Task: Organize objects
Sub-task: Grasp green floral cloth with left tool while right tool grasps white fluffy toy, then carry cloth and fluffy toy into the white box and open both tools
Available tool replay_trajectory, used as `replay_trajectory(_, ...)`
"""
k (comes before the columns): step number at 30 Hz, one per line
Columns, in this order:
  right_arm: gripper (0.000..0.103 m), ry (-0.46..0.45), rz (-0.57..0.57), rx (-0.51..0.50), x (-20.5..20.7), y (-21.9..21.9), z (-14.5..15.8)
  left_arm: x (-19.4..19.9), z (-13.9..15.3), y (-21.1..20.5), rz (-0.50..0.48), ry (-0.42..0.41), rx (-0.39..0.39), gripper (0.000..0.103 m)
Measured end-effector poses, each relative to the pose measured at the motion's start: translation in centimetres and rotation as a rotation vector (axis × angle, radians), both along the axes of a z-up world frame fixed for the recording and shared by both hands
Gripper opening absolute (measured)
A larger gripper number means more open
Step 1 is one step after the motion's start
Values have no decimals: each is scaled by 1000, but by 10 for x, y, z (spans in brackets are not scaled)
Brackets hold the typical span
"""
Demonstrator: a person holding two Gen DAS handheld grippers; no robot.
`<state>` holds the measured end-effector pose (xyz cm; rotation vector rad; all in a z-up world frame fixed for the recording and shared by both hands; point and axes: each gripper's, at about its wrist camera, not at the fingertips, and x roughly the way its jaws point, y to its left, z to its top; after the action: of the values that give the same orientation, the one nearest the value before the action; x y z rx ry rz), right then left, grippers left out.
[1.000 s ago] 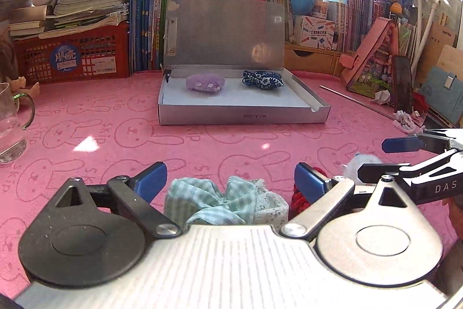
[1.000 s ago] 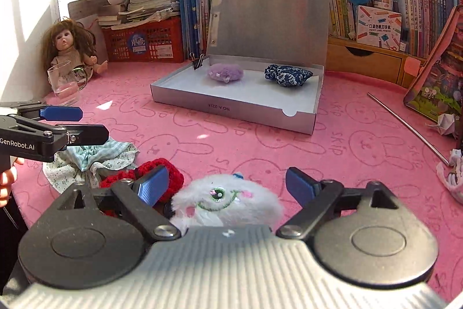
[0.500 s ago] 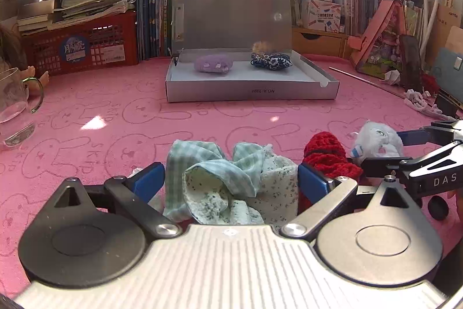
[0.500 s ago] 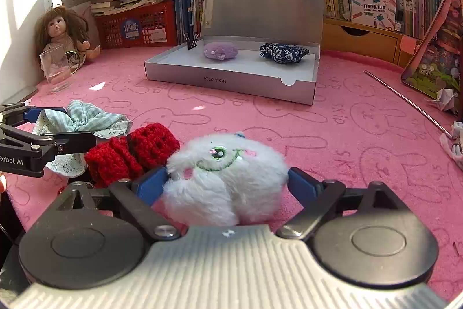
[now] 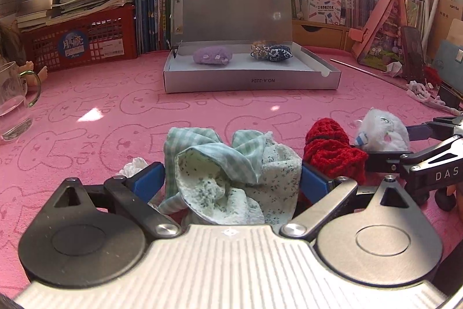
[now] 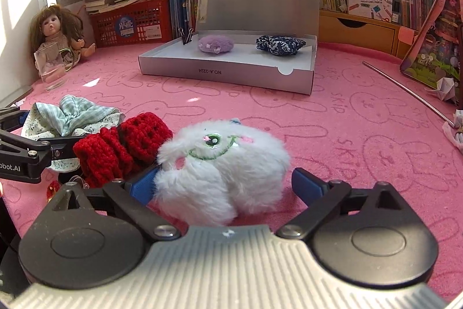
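Both grippers lowered since the earlier frame — left gripper (image 5: 230, 183) open astride green cloth (image 5: 231, 170), right gripper (image 6: 224, 184) opening around white plush (image 6: 222, 164), both short of the box (image 6: 231, 74) — pickup step; closing comes next.

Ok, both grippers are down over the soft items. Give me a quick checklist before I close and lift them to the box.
1. Green checked cloth between left gripper fingers: ok.
2. White plush toy between right gripper fingers, jaws opening: ok.
3. Red knitted piece clear of both grips: not ok, it touches the plush and cloth.
4. Grey box lid open: ok.
5. Free floor in box beside purple plush and blue patterned pouch: ok.
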<state>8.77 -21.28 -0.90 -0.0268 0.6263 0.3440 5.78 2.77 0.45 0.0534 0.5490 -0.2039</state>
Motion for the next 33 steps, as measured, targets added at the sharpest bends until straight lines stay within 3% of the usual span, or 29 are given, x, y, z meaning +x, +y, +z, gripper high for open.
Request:
replay_trajectory(9, 101, 11, 2, 15, 2, -2, -2, 2, -11, -11, -4, 5, 63, 99)
replay_trajectory(16, 101, 13, 2, 17, 3, -1, -1, -2, -2, -4, 34, -22, 19, 98)
replay_trajectory(19, 101, 12, 2, 16, 3, -1, -1, -3, 2, -5, 23, -28, 29, 91)
replay_trajectory(25, 100, 25, 2, 14, 3, -2, 0, -3, 5, -6, 5, 3, -4, 62)
replay_trajectory(29, 81, 70, 2, 53, 5, -3, 9, -1, 16, -3, -21, 4, -34, 45)
replay_trajectory(33, 75, 67, -28, 125, 9, -10, 23, 5, 28, 3, -24, 1, -86, 39)
